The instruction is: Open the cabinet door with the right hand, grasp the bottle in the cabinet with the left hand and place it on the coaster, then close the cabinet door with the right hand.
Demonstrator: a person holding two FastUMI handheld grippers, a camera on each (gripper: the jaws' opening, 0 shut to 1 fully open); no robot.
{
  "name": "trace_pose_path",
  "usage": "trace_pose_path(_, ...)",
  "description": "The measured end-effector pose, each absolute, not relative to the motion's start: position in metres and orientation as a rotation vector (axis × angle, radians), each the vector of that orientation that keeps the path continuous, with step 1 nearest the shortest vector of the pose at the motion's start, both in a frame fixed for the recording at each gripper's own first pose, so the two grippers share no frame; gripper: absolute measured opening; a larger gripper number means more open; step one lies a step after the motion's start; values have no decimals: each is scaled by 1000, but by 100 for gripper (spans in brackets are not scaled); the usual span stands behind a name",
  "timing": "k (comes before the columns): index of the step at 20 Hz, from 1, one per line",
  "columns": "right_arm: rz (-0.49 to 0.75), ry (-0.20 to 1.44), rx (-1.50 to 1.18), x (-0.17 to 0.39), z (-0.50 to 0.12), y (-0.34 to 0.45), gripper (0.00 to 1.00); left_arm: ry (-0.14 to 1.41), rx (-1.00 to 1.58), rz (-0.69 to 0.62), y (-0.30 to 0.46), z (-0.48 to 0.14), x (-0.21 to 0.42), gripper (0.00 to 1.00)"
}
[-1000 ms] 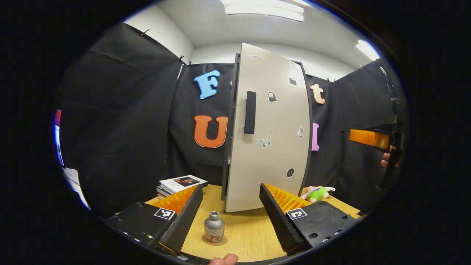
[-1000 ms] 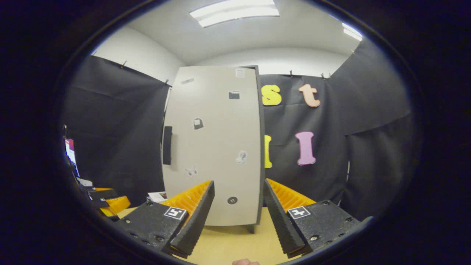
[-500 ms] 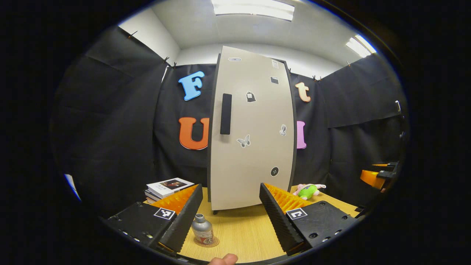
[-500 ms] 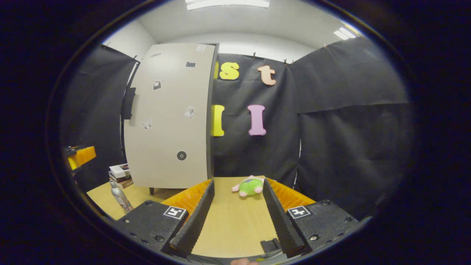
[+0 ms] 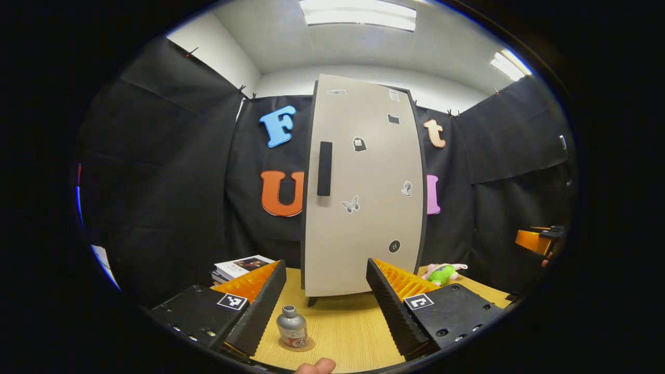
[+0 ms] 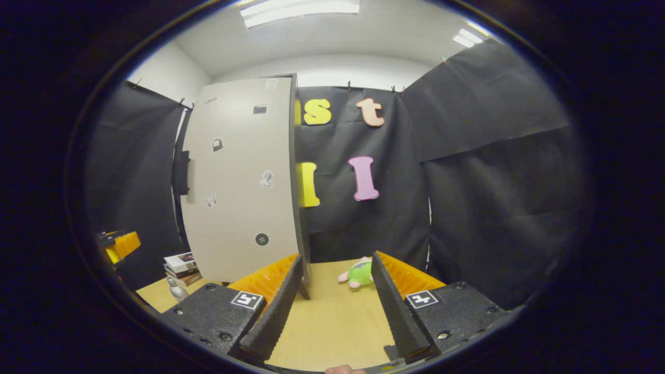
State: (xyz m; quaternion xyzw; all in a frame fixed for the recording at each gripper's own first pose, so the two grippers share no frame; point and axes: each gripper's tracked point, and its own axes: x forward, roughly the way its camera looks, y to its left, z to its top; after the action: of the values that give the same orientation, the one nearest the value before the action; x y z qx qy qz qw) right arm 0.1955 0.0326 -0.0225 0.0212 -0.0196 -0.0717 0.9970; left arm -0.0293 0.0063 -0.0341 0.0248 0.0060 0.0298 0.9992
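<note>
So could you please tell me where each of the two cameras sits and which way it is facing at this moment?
Left gripper view: rides the left gripper, low over the table, facing the closed cabinet door; own open fingers, the bottle on its coaster, a fingertip below.
Right gripper view: rides the right gripper, facing the door's right edge and the plush toy; own open fingers.
Shared: cabinet door, bottle, books, plush toy.

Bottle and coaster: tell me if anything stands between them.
Nothing visible does. In the left gripper view the bottle already stands on the coaster, on the table in front of the shut cabinet door.
</note>
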Motion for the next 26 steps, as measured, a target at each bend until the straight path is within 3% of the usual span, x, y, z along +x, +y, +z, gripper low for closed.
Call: trace_pose_path(26, -130, -26, 68, 197, -22, 30, 86, 22, 40, 66, 9, -41, -20, 94)
